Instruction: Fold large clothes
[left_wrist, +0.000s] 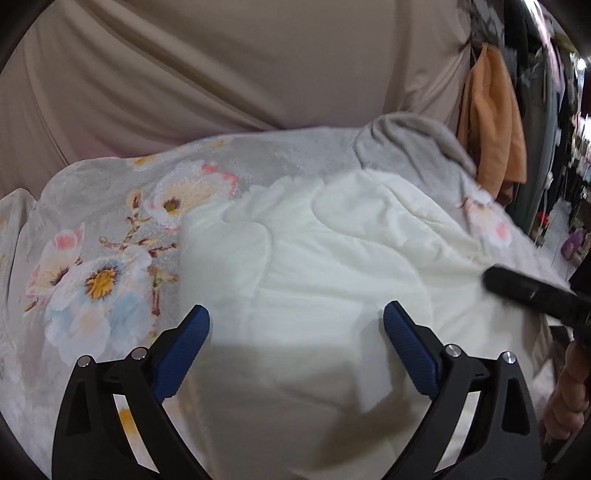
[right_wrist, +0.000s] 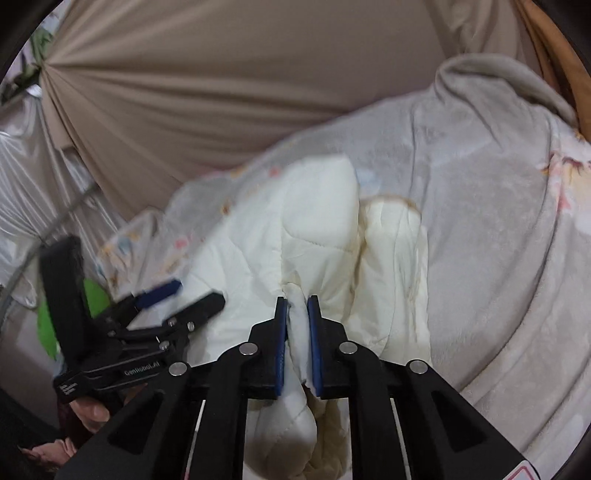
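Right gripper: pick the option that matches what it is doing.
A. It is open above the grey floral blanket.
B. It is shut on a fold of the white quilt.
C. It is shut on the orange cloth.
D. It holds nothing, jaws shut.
B: in the right wrist view the right gripper has its blue pads pressed on either side of a bunched fold of the white quilt.

A grey floral blanket (left_wrist: 110, 229) covers the supporting surface, which cannot itself be seen. On it lies a white quilted garment (left_wrist: 314, 251), bunched and creased, with a plain grey fleece fold (right_wrist: 491, 221) beside it.
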